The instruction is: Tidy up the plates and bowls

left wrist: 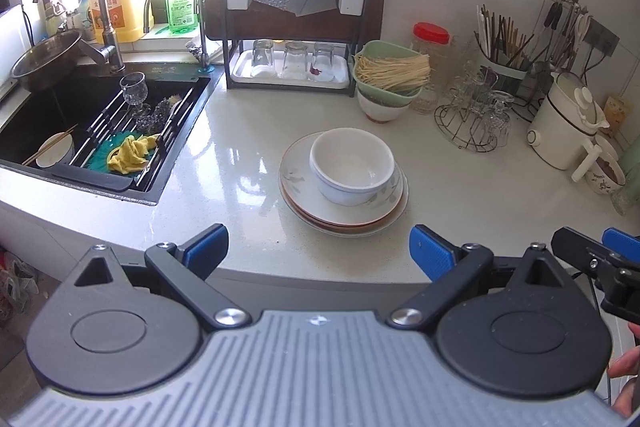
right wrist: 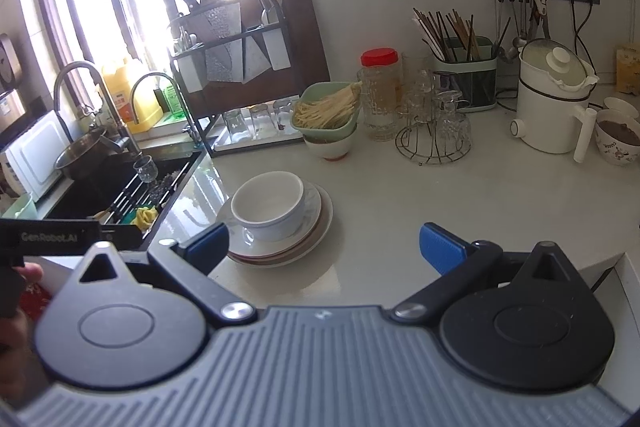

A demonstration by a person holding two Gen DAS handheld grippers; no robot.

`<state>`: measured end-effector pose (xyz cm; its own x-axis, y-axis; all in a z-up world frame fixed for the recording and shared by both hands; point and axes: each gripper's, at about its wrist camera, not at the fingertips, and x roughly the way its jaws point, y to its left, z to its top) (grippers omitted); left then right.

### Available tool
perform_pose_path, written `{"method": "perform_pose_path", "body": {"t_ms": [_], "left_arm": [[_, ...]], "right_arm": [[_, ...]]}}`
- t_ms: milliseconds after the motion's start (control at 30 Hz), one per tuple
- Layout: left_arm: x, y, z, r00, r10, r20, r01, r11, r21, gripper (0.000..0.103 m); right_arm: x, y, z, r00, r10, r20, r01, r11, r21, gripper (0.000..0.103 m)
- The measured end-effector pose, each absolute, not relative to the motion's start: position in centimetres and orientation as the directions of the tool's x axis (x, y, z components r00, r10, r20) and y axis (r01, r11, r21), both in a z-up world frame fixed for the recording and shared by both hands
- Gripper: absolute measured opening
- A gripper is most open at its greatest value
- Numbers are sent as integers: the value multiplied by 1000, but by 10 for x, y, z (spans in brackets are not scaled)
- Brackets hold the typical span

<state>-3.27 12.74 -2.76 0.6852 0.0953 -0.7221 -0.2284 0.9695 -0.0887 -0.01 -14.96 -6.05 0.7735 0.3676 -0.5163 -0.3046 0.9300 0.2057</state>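
Observation:
A white bowl [left wrist: 352, 165] sits on a stack of plates [left wrist: 320, 205] in the middle of the white counter. The top plate has a leaf pattern. The same bowl [right wrist: 269, 205] and plates [right wrist: 308, 231] show in the right wrist view. My left gripper [left wrist: 318, 251] is open and empty, held back at the counter's front edge, just short of the stack. My right gripper [right wrist: 324, 245] is open and empty, to the right of the stack and short of it. Its tip also shows at the right edge of the left wrist view [left wrist: 600, 259].
A black sink [left wrist: 60, 115] at the left holds a drying rack, a glass, a bowl with chopsticks and a yellow cloth. At the back stand a dish rack [left wrist: 296, 27], a green bowl of noodles [left wrist: 390, 75], glasses on a wire stand [left wrist: 476, 115], and a white kettle [left wrist: 568, 123].

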Motion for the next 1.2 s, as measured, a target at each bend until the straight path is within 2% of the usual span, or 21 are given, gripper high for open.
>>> {"method": "perform_pose_path", "body": {"t_ms": [1200], "left_arm": [[-34, 134, -22, 695, 73, -716, -220, 969, -115, 99]], "right_arm": [[4, -143, -61, 756, 384, -530, -319, 923, 213, 103]]}}
